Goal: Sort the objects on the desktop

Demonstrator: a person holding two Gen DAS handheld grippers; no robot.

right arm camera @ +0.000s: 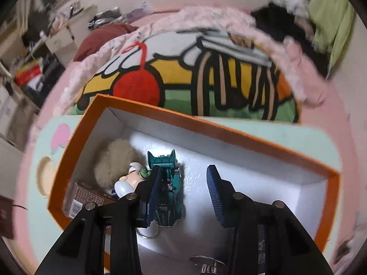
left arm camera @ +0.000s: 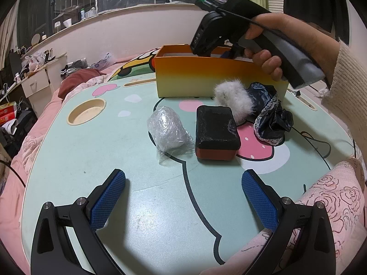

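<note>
- The left gripper (left arm camera: 183, 197) is held low over the mint-green surface (left arm camera: 91, 149), its blue pads spread wide with nothing between them.
- Ahead of it, four things are seen on the surface: a crumpled clear plastic bag (left arm camera: 168, 130), a black block with a red base (left arm camera: 216, 133), a white fluffy piece (left arm camera: 234, 100) and a dark lace-trimmed cloth (left arm camera: 270, 116).
- The fluffy piece and the cloth lie just beside the orange box (left arm camera: 195, 80), which stands at the far side of the surface.
- The right gripper (right arm camera: 183, 194) is held by a hand (left arm camera: 270, 52) above the box and pointed down into it; its pads are partly apart and nothing is pinched between them.
- Inside the box a teal toy car (right arm camera: 169, 183), a small figure (right arm camera: 130, 178), a beige furry ball (right arm camera: 114, 160) and a brown packet (right arm camera: 82, 197) are seen on the white floor.
</note>
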